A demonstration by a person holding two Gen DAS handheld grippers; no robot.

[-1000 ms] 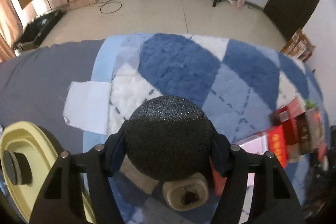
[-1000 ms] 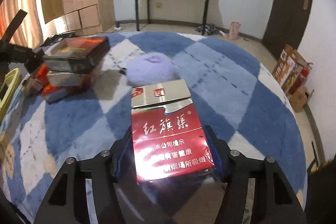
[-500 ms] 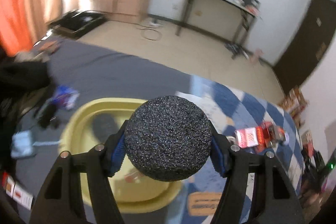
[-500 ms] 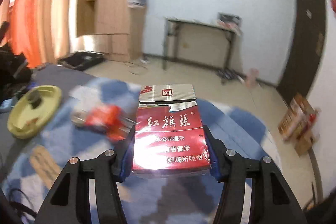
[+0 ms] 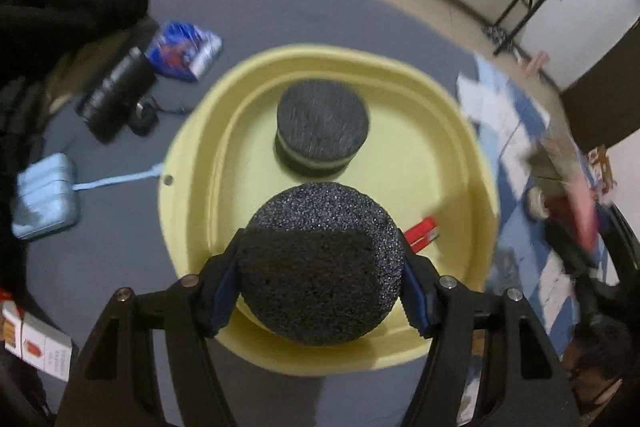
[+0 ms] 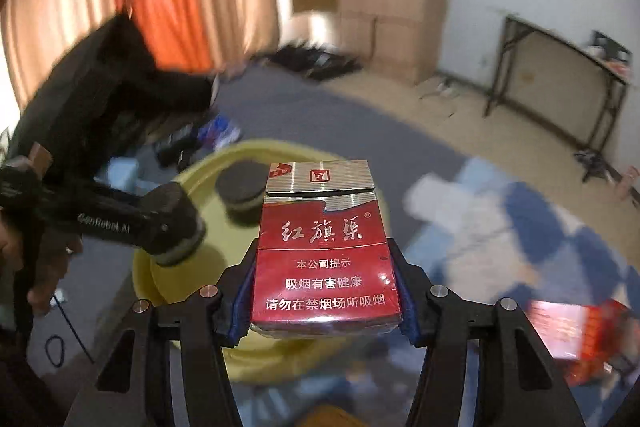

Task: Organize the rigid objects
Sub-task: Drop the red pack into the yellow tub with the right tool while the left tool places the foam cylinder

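Note:
My left gripper (image 5: 320, 267) is shut on a round black gritty puck (image 5: 320, 263) and holds it over the near side of a yellow basin (image 5: 472, 163). In the basin lie a second black puck (image 5: 322, 125) and a small red pack (image 5: 420, 233). My right gripper (image 6: 324, 287) is shut on a red cigarette pack (image 6: 324, 251) with Chinese writing, held upright above the basin's (image 6: 160, 279) right side. The left gripper (image 6: 176, 227) with its puck shows there at the left, over the basin. The second puck (image 6: 242, 187) shows behind it.
The basin sits on a grey sheet (image 5: 260, 11). A black bottle (image 5: 116, 95), a blue-red packet (image 5: 184, 51) and a light blue case (image 5: 44, 195) lie to its left. A blue checked blanket (image 6: 540, 227) with red boxes (image 6: 580, 331) lies to the right.
Both grippers have swung left from the checked blanket to the yellow basin, each still holding its object. The left one now hangs over the basin's inside.

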